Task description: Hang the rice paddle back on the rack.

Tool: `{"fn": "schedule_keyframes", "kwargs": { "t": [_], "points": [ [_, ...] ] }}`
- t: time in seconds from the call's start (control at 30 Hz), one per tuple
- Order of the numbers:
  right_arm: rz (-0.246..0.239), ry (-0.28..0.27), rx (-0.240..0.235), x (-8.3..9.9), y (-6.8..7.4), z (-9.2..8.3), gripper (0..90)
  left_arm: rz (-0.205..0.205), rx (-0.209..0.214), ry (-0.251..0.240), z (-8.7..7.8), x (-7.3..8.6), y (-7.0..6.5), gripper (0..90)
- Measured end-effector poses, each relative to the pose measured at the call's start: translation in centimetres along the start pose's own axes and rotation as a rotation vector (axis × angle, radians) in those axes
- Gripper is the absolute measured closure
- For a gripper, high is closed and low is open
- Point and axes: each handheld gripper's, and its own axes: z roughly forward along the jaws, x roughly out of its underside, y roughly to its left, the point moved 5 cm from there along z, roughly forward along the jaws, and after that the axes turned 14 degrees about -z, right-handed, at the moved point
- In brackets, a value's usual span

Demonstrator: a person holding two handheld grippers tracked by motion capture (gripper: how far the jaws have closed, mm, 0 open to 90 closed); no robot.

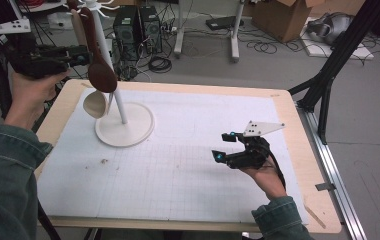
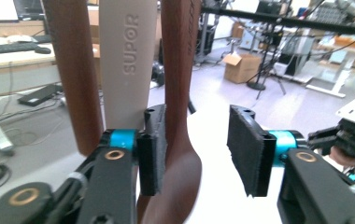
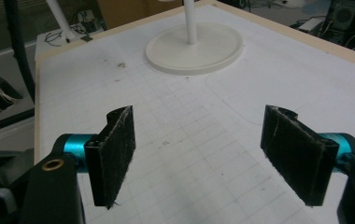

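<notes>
With utensils seemingly hung already, the brown spoon (image 2: 178,93) is being straddled by the spread left hand-held gripper (image 2: 199,156), while the right hand-held gripper (image 3: 213,156) is being held spread, empty, over the table (image 3: 175,135).

smooth brown wooden spoon (image 1: 99,60)

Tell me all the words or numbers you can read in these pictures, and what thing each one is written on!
"SUPOR": raised letters running up the handle of the cream utensil that hangs between two brown wooden handles in the left gripper view.
No other text can be read. The cardboard boxes on the floor in the high view show no legible print at this size, and the gridded white mat carries lines but no numbers I can make out.
</notes>
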Motion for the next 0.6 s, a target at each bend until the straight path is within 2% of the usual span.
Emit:
{"fn": "schedule_keyframes", "kwargs": {
  "t": [0.17, 0.37, 0.6],
  "points": [
    [0.011, -0.001, 0.021, 0.1, -0.3, -0.2, 25.4, 0.011, -0.023, 0.007, -0.6, 0.6, 0.0, 50.4],
    [0.013, 0.0, 0.044, 0.2, -0.6, -0.3, 24.9, 0.024, -0.051, 0.044, -1.1, 2.0, -0.2, 43.5],
    [0.016, 0.008, 0.07, 0.3, -0.9, -0.2, 20.3, 0.044, -0.054, 0.078, -1.6, 4.2, -0.7, 35.7]
  ]
}}
